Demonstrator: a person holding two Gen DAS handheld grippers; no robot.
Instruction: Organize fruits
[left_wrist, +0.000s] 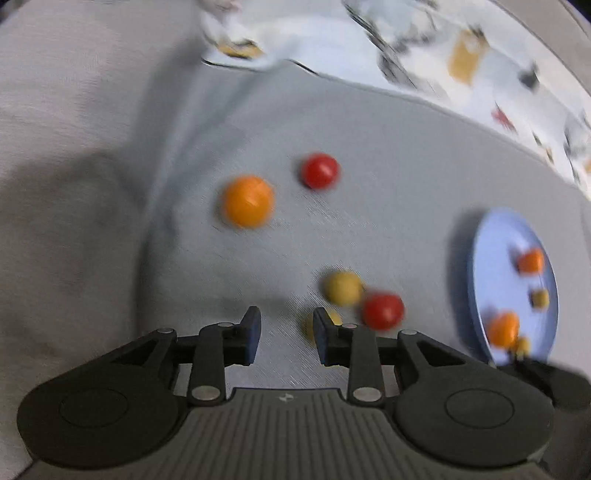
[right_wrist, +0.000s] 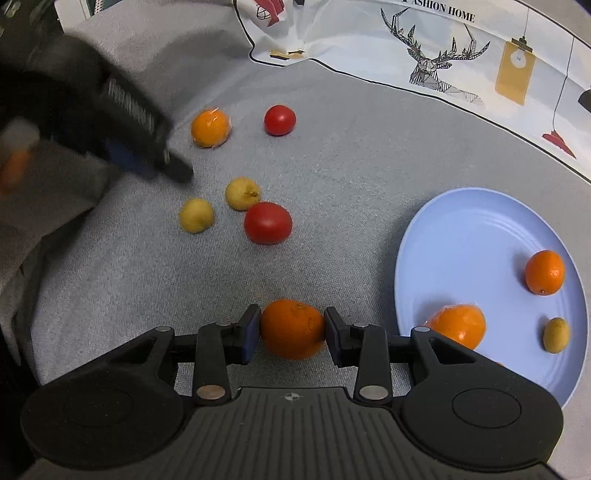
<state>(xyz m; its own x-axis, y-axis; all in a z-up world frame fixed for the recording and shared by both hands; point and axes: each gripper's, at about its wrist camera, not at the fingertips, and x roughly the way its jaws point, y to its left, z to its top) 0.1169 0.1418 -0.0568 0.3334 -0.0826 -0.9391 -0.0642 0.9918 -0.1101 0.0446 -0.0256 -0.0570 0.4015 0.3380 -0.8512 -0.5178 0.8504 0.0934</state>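
Note:
My right gripper (right_wrist: 291, 334) is shut on an orange (right_wrist: 292, 328), just left of the blue plate (right_wrist: 461, 236). The plate holds two oranges (right_wrist: 545, 271) (right_wrist: 458, 325) and a small yellow fruit (right_wrist: 556, 335). On the grey cloth lie an orange (right_wrist: 210, 127), two red tomatoes (right_wrist: 279, 119) (right_wrist: 267, 222) and two yellow fruits (right_wrist: 242, 193) (right_wrist: 196, 215). My left gripper (left_wrist: 286, 338) is open and empty above the cloth; a yellow fruit (left_wrist: 334, 319) shows partly behind its right finger. It also shows blurred in the right wrist view (right_wrist: 147, 158).
A white printed cloth (right_wrist: 443, 48) with a deer drawing covers the far side. The grey cloth (right_wrist: 351, 166) rises in folds at the left (left_wrist: 74, 184).

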